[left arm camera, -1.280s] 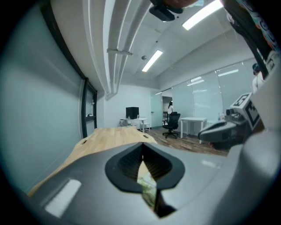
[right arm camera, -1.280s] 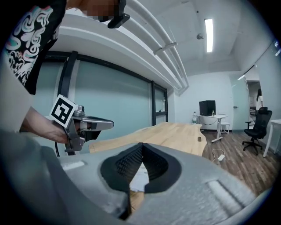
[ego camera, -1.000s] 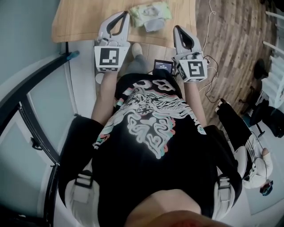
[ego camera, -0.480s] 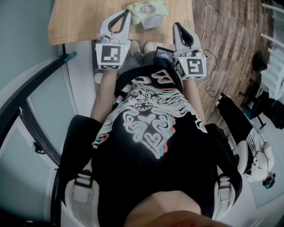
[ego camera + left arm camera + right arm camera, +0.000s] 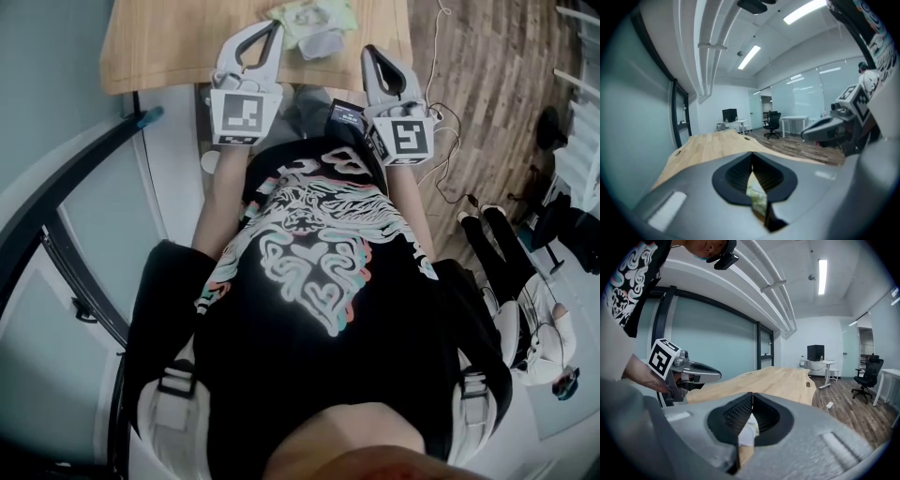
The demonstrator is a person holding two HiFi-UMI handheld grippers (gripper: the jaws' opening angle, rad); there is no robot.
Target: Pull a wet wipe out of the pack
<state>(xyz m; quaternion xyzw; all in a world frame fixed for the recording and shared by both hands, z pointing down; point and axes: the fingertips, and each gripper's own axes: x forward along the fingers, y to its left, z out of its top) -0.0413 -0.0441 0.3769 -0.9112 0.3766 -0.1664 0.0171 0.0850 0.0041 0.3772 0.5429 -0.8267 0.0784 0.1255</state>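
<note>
head view.
- wooden table (image 5: 159, 47): runs along the top of the picture.
- wet wipe pack (image 5: 309, 23): pale green with a white flap. it lies on the table, back from the near edge and right of the middle, between the tips of the two grippers.
- left gripper (image 5: 273, 26): grey, reaches over the table's near edge. its tips are just left of the pack; whether they touch it cannot be told here.
- left marker cube (image 5: 244, 114): sits behind that gripper.
- right gripper (image 5: 369, 50): its tips are over the near edge, just right of the pack and apart from it.
- right marker cube (image 5: 405, 139): sits behind that gripper.
- small screen device (image 5: 345, 114): sits between the two cubes.
- black patterned shirt (image 5: 319, 281): fills the middle of the picture.
- plank floor (image 5: 487, 94): lies to the right.
- second person (image 5: 530, 328): stands at the right edge.

left gripper view.
- jaws: pressed together, tips meeting, nothing clamped.
- pack: a green sliver shows through the gap under the closed tips.
- right gripper: shows at the right, over the table.
- office chair (image 5: 773, 124): stands far back with desks near it.

right gripper view.
- jaws: together at the tips, nothing between them.
- pack: a white bit shows through the gap below the tips.
- left gripper: shows at the left, above the table's near edge.
</note>
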